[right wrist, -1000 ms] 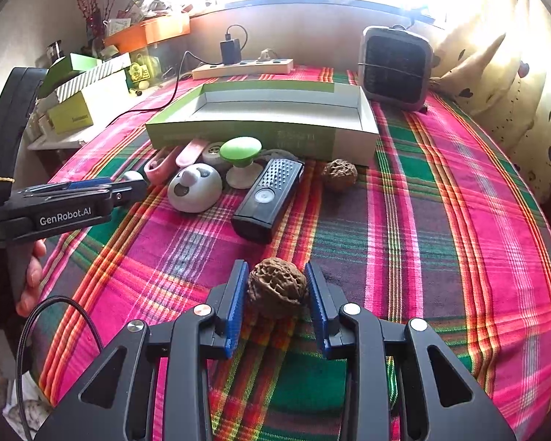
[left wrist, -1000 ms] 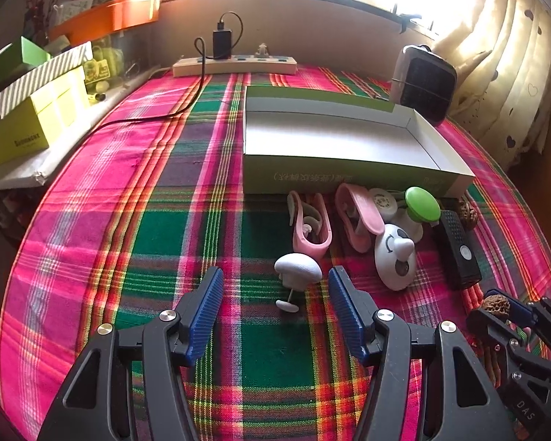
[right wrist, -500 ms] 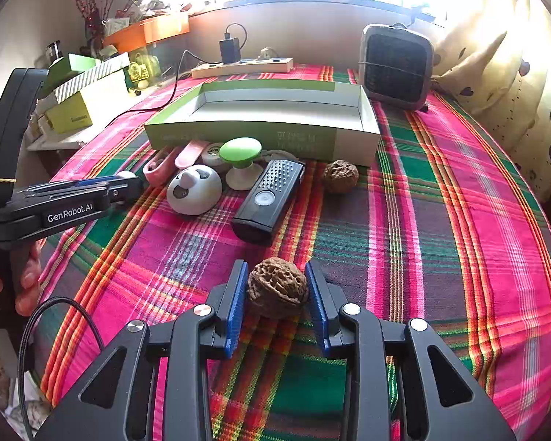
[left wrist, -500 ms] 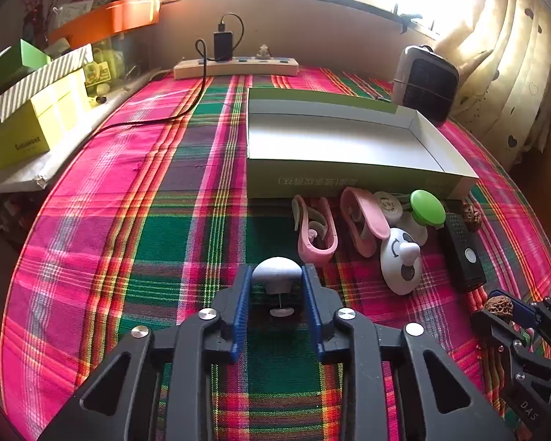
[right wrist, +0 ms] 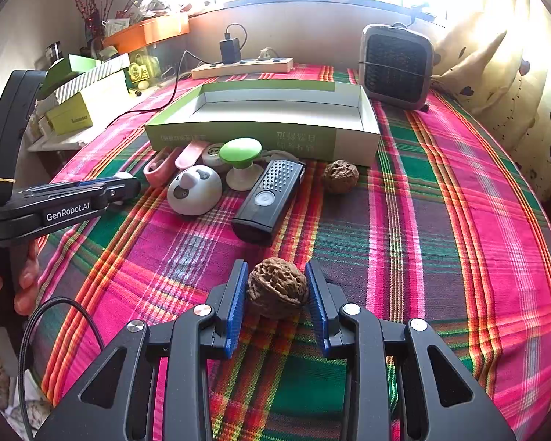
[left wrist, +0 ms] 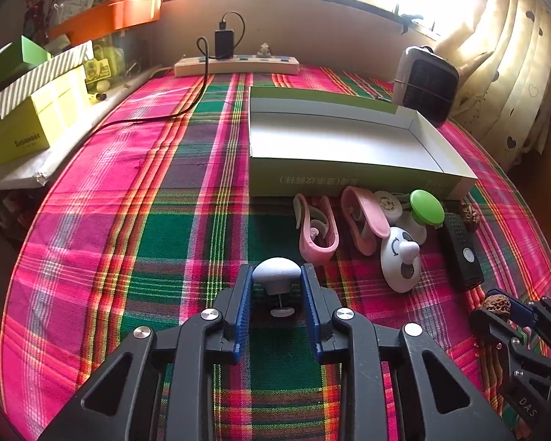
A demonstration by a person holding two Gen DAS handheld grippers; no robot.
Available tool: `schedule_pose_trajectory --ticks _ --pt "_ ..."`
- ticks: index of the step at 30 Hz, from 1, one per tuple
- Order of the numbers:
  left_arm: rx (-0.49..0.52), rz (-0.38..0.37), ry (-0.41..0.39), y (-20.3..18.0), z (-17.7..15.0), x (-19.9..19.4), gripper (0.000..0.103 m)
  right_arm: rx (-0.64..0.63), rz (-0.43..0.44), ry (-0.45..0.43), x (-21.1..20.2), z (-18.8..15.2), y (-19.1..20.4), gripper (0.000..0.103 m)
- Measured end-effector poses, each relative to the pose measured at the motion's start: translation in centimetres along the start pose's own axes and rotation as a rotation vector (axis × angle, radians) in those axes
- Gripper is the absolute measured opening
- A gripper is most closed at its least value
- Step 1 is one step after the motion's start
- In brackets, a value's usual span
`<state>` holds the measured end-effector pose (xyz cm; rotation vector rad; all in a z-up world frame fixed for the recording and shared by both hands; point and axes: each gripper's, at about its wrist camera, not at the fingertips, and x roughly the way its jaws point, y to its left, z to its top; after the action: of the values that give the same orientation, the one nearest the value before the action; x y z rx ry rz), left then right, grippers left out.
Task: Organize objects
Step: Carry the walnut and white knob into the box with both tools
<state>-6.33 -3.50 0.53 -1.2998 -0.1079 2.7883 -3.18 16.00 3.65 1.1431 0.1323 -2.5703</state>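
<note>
My left gripper [left wrist: 276,286] is shut on a white mushroom-shaped knob [left wrist: 276,277], just above the plaid cloth. My right gripper [right wrist: 276,290] is shut on a brown walnut [right wrist: 276,288]; it also shows at the right edge of the left wrist view [left wrist: 497,303]. An open green-and-white box [left wrist: 341,180] [right wrist: 260,136] lies ahead, its inside bare. In front of it lie two pink clips [left wrist: 316,231], a green-topped knob [right wrist: 240,154], a white panda-faced piece [right wrist: 194,191], a black remote [right wrist: 270,198] and a second walnut [right wrist: 341,176].
A small heater [right wrist: 396,66] stands at the back right. A power strip [left wrist: 237,65] with a charger and cable lies along the far edge. Yellow and green boxes [left wrist: 36,117] are stacked on a shelf at the left. A curtain [right wrist: 514,84] hangs at the right.
My left gripper moved forward and closed on the white knob, which was lying free between open fingers a second ago. The right gripper kept its hold on the walnut.
</note>
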Motion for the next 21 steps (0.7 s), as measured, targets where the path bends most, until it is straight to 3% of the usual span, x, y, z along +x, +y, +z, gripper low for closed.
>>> schedule_pose_trajectory --ticks 10,13,21 --pt "0.027 -0.016 -0.033 -0.5 0.9 -1.7 0.024 0.000 0.000 -0.041 -1.0 1.1 -0.3 0.033" --pt "0.029 -0.032 -0.041 -0.5 1.7 -2.1 0.024 0.023 0.029 -0.054 -1.6 2.2 -1.0 0.033" --pt "0.057 -0.062 -0.084 -1.3 4.4 -3.1 0.024 -0.010 -0.005 -0.126 -2.6 5.6 -1.8 0.033"
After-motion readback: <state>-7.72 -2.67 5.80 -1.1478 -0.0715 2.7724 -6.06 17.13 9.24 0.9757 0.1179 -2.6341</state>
